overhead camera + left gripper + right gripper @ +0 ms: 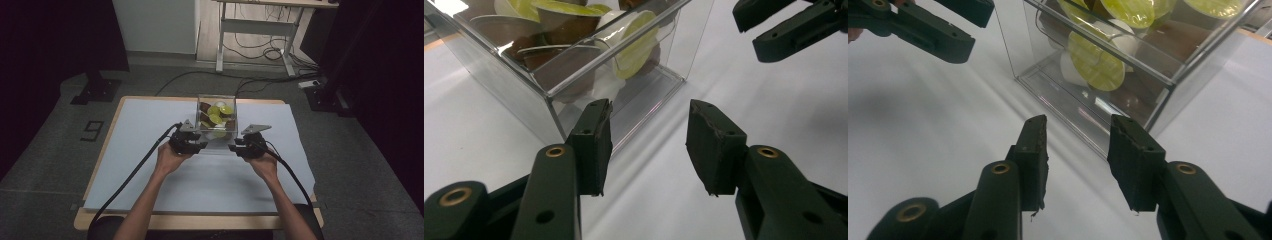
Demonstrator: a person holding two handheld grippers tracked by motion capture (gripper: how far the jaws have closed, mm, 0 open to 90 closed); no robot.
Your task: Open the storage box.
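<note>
A clear plastic box [216, 120] holding several coffee capsules with yellow-green, brown and white tops stands at the middle of the table. My left gripper [196, 146] sits just before the box's near left corner and my right gripper [236, 148] before its near right corner. In the left gripper view the left gripper [649, 145] is open, with bare table between the jaws and the box [524, 75] corner just beyond the left jaw. The right gripper [1075, 150] is open too, empty, and points at the lower edge of the box [1128, 65].
A white sheet [150, 150] covers the wooden table [100, 220]. Black cables trail from both grippers toward the near edge. Beyond the table are floor cables, a desk frame [250, 30] and black stand bases [97, 90]. The other gripper shows at each gripper view's upper corner.
</note>
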